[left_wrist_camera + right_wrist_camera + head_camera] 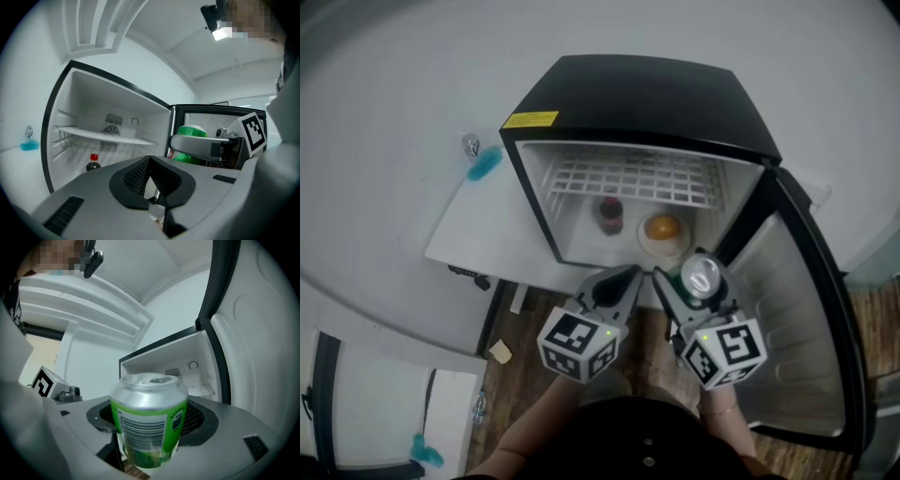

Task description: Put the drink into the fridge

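A green drink can [704,276] with a silver top stands upright between the jaws of my right gripper [698,283], which is shut on it [149,423]. It hangs just in front of the open black mini fridge [647,94], near the right side of the opening. My left gripper [617,283] is beside it on the left, shut with nothing in it [150,180]. From the left gripper view the can [190,133] shows at the right, level with the fridge's lower space.
Inside the fridge are a white wire shelf [628,178], a dark cola bottle [610,214] with a red cap and an orange [663,227] on a small plate. The door [797,319] stands open at the right. A white surface [469,225] lies left of the fridge.
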Demonstrator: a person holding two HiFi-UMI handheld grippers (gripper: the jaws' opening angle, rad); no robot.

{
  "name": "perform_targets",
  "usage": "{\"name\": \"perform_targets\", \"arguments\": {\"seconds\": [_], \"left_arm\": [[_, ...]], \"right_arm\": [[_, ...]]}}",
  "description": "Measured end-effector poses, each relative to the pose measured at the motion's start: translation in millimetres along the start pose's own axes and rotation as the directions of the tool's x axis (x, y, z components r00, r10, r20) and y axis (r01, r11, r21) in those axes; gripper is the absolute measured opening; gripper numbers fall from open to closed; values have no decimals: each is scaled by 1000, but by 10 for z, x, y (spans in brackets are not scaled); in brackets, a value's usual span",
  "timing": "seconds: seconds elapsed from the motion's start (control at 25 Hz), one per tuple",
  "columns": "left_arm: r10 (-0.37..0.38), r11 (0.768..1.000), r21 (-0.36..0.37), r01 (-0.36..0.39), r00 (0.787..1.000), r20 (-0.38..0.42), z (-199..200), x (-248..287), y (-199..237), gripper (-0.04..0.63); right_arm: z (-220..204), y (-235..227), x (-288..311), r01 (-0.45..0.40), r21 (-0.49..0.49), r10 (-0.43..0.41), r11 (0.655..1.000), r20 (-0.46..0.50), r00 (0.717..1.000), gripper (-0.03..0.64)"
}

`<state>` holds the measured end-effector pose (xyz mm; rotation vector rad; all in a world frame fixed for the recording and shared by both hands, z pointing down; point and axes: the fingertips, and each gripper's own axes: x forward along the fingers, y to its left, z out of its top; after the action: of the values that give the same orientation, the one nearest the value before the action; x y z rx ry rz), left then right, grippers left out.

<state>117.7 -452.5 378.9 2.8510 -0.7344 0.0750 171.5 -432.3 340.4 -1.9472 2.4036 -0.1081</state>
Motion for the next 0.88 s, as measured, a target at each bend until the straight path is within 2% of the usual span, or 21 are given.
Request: {"name": "perform_targets", "arguments": {"seconds": [0.52, 0.88], "left_arm": [[-116, 991, 67, 117, 993, -19, 206, 118, 207, 6], [-168, 983, 78, 168, 986, -6, 292, 306, 255, 6]], "right_arm": [[72, -103, 258, 134, -7, -134, 991, -11, 991, 344], [172, -189, 482, 170, -37, -170, 985, -3, 985, 344]]}}
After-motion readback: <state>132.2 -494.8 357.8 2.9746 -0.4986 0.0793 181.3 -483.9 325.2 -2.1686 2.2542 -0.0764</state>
